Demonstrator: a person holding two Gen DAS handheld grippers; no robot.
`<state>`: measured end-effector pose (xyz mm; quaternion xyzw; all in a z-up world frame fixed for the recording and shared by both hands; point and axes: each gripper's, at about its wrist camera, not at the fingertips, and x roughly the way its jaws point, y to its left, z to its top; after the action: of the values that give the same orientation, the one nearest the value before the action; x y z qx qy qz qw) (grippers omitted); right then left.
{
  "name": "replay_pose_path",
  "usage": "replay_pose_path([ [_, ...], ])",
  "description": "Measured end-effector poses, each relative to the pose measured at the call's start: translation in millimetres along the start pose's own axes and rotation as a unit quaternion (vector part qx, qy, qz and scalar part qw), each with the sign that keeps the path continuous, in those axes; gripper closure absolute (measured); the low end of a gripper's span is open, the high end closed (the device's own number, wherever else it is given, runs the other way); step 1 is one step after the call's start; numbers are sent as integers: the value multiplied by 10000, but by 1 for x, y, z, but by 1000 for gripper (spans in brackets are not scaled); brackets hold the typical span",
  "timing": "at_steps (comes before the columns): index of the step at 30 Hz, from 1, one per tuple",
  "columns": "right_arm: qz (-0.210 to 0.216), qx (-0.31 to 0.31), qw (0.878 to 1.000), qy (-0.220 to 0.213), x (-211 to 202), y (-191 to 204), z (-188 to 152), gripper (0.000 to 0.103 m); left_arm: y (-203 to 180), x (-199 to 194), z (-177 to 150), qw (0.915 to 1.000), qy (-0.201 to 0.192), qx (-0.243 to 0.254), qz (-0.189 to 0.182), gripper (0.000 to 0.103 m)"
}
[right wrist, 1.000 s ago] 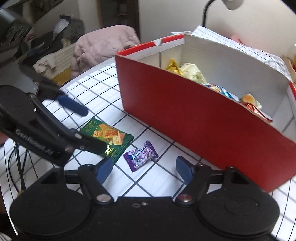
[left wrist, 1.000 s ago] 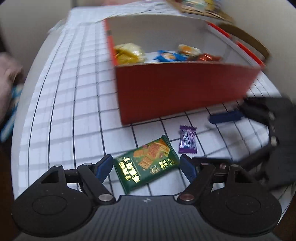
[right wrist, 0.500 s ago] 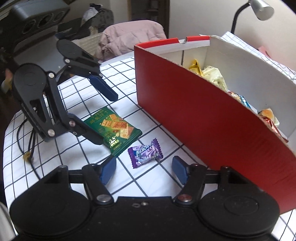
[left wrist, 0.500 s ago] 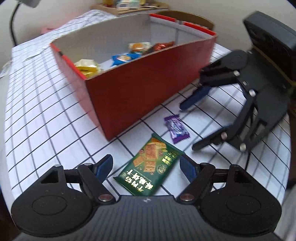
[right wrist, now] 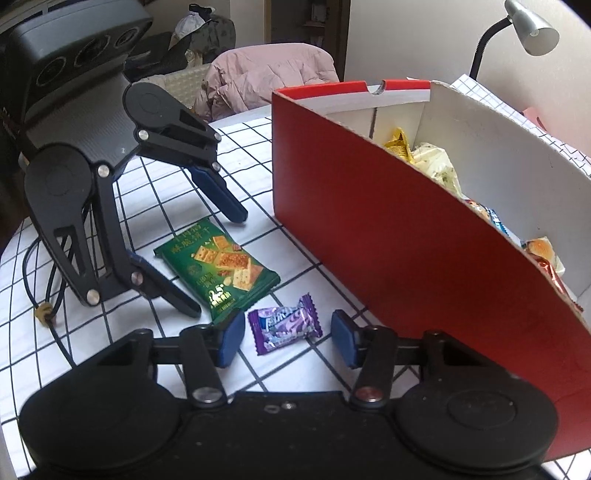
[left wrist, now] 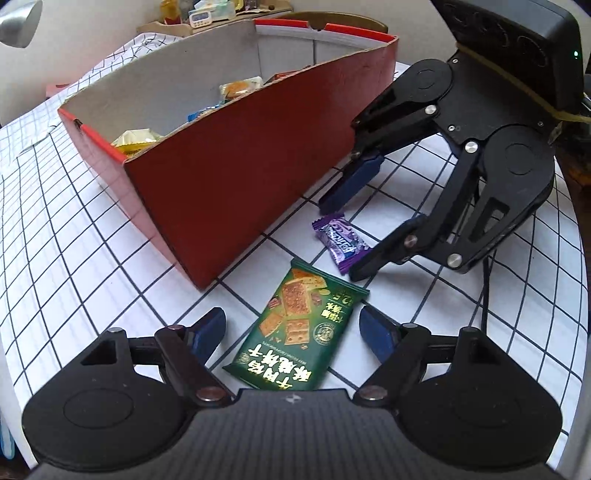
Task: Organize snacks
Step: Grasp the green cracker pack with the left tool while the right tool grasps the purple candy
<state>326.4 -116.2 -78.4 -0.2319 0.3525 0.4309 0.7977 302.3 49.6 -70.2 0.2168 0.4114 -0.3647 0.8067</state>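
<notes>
Between the blue pads of the right gripper [right wrist: 288, 338] lies the purple candy [right wrist: 284, 324], flat on the checked tablecloth [left wrist: 74, 258]. The jaws have just been closing around it, yet a sliver of cloth shows on each side, so the pads are not pressing on the wrapper. Just beside it, the left gripper [left wrist: 291, 330] stands wide apart over the green cracker packet [left wrist: 299, 328], one finger on either side, nothing gripped there either. The packet lies flat, its near end under the gripper body in the left wrist view, its far corner close to the candy but apart from it. Both snacks sit just off the near corner of the red box [right wrist: 388, 236], close to its long red wall. Inside the box, against the white walls, a yellow wrapper [right wrist: 399, 147], a pale bag, blue and orange packets. Beyond the box's far end, a silver desk lamp [right wrist: 532, 26]; past the cloth's edge, a pink jacket [right wrist: 266, 74].
</notes>
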Motion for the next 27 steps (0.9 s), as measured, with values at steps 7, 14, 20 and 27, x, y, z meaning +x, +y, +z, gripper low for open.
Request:
replay_pose_path([
  [7,-35,82,9999,-135,-2,7,-5,72,-3,-4,-1,9995,-72,-319,16,44],
  [14,-343,296,9987,-244,-10,20,-13,79,-16,-7,-7,9965,-141,-758,315,54],
  [20,-571,816,9942,-406,-23,19,-25,79,-24,-11,-15,9830,-278,-1647,758,54],
  [27,-809,1239,9873,-583,-46,20,-37,79,-34,-21,-21,9613,-389,-2519,1043,56],
])
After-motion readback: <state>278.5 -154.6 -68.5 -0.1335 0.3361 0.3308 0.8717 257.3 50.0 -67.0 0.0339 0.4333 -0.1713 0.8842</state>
